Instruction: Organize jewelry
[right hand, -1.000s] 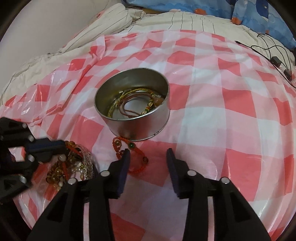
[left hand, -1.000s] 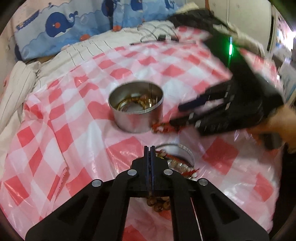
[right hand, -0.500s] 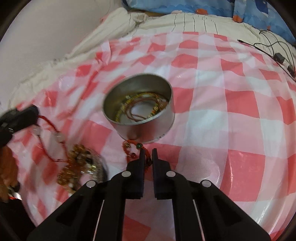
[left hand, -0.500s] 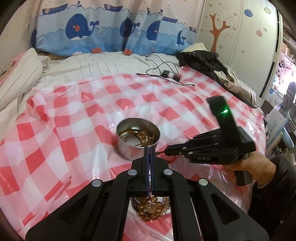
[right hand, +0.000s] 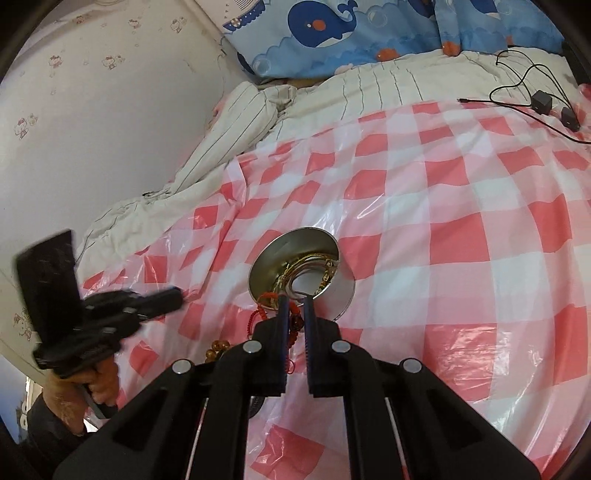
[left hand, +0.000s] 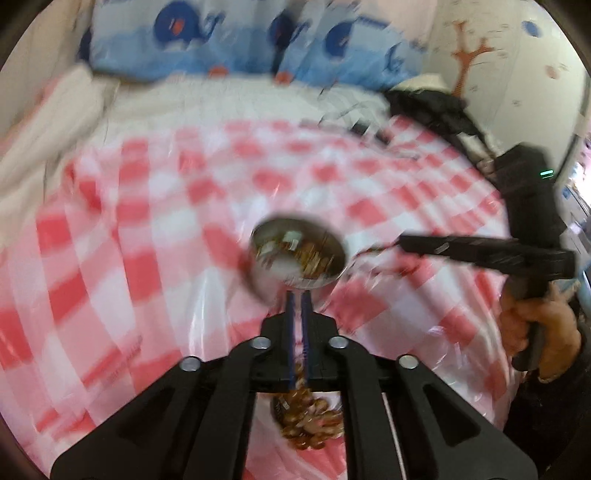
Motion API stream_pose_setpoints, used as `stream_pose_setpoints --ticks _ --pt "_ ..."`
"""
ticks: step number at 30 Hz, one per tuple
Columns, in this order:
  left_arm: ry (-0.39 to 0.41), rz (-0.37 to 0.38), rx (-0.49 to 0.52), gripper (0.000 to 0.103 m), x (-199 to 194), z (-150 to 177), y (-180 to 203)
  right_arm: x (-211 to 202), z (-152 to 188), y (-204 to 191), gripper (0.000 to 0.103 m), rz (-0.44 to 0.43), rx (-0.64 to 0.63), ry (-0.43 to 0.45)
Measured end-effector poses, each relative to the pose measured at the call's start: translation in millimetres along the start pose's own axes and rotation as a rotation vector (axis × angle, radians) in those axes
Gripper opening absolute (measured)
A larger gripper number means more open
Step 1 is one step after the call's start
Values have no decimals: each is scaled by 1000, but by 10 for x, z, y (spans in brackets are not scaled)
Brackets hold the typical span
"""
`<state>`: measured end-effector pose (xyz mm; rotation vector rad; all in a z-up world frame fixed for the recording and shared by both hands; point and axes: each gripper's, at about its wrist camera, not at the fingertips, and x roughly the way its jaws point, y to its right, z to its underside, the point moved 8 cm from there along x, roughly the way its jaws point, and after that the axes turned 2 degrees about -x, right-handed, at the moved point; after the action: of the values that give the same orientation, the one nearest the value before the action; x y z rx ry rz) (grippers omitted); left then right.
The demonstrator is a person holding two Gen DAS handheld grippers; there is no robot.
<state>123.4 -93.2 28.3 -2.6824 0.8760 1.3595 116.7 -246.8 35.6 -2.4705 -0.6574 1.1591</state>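
A round metal tin (right hand: 303, 273) with gold and brown jewelry inside sits on the red-checked plastic cloth (right hand: 443, 229); it also shows blurred in the left wrist view (left hand: 299, 258). My right gripper (right hand: 295, 301) is nearly shut on a red beaded string bracelet (right hand: 262, 312) and holds it raised near the tin's near rim. In the left wrist view the right gripper (left hand: 402, 242) has the red string trailing toward the tin. My left gripper (left hand: 298, 295) is nearly shut, a thin gap between its fingers; brown beads (left hand: 306, 424) hang under it above a low dish.
Striped bedding (right hand: 369, 85) and whale-print pillows (right hand: 332, 26) lie beyond the cloth. A black cable with adapters (right hand: 539, 99) lies at the far right. A black garment (left hand: 439, 110) lies at the bed's far corner. A wall (right hand: 92, 110) is at the left.
My right gripper has shut on the red bracelet and lifted it off the cloth beside the tin. My left gripper has risen and swings, blurring its view, with the brown beads under it.
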Motion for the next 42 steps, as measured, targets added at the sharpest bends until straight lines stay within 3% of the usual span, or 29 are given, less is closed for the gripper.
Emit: stream_pose_setpoints --ticks 1,3,5,7,11,12,16,30,39,42 --pt "-39 2 -41 30 99 59 -73 12 3 -8 8 1 -3 -3" --pt "-49 -4 -89 45 178 103 -166 26 13 -10 8 5 -8 -9" --pt "-48 16 -109 48 253 108 -192 51 27 -17 8 0 -6 -15" --pt "-48 -15 -93 53 331 113 -193 71 52 -17 8 -1 -6 -22" --pt "-94 -119 34 53 577 176 -92 71 54 -24 8 -3 -4 -20" --pt "-110 -153 74 53 644 210 -74 67 54 -18 8 -3 -1 -18" --pt "-141 -199 128 1 716 251 -47 54 50 -4 8 -6 6 -13" --pt "88 -82 41 1 -1 -343 110 -142 -131 -19 8 -31 23 94" --pt "174 -27 -84 2 175 -589 131 -200 -333 -134 8 -17 -30 179" --pt "151 -66 -141 7 378 -584 -15 -78 -369 -161 8 -1 -53 161"
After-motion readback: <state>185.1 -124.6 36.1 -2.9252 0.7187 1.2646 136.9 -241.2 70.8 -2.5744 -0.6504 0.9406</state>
